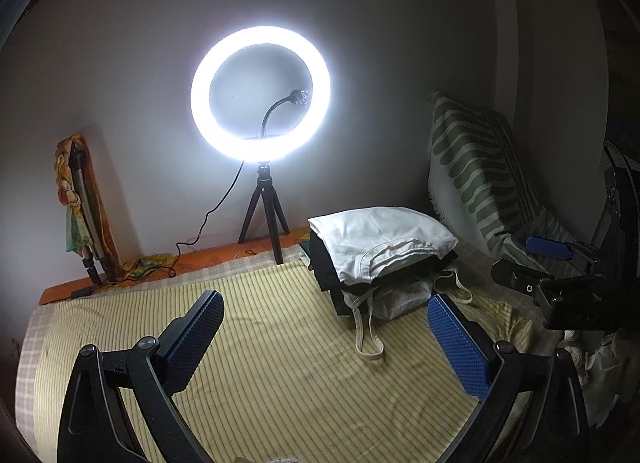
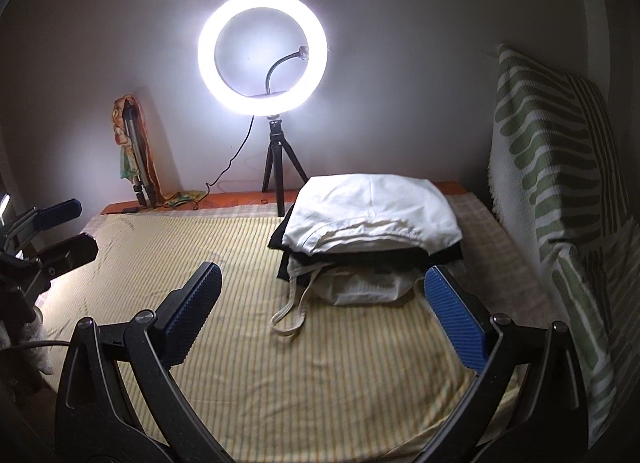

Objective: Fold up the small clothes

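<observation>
The stack of folded white and black garments (image 2: pixel 372 231) sits at the far right of the yellow striped bedsheet (image 2: pixel 280 363), apparently leaving working room. The left gripper (image 1: pixel 326 337) and right gripper (image 2: pixel 322 313) hover spread wide, grasping nothing.

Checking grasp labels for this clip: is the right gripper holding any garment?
No. The right gripper is open with nothing between its blue pads, above the striped sheet short of the stack of folded clothes.
</observation>
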